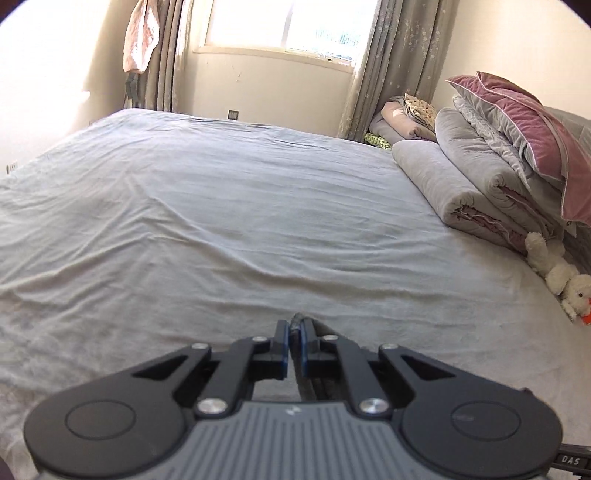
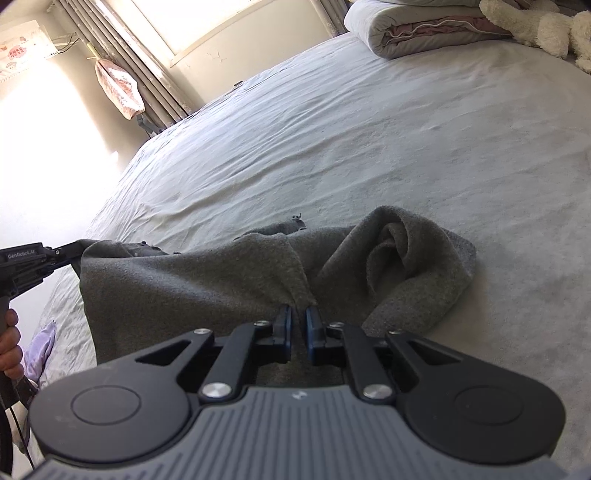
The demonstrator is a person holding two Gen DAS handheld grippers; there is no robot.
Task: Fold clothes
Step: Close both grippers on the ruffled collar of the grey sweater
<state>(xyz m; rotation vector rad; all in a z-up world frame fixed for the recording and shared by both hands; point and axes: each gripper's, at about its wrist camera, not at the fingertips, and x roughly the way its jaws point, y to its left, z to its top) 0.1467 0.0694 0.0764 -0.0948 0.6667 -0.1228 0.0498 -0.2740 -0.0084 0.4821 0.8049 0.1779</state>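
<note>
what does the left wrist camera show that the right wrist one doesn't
Only the left wrist view: the pink pillow atop the stacked bedding, and more folded bedding in the corner. Only the right wrist view: the grey garment spread out, one end bunched, and a hand on the left gripper. Both share the bed, window, curtains, rolled blanket, plush toy, and the right gripper and left both shut on grey fabric.

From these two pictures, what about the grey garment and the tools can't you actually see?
- Left wrist view: nearly all of the grey garment is hidden behind the left tool; only a pinched scrap shows.
- Right wrist view: the garment's near part lies under the right tool; its type is unclear.
- Right wrist view: the left tool's tips are buried in cloth.
- The hand is cut off by the edge.
</note>
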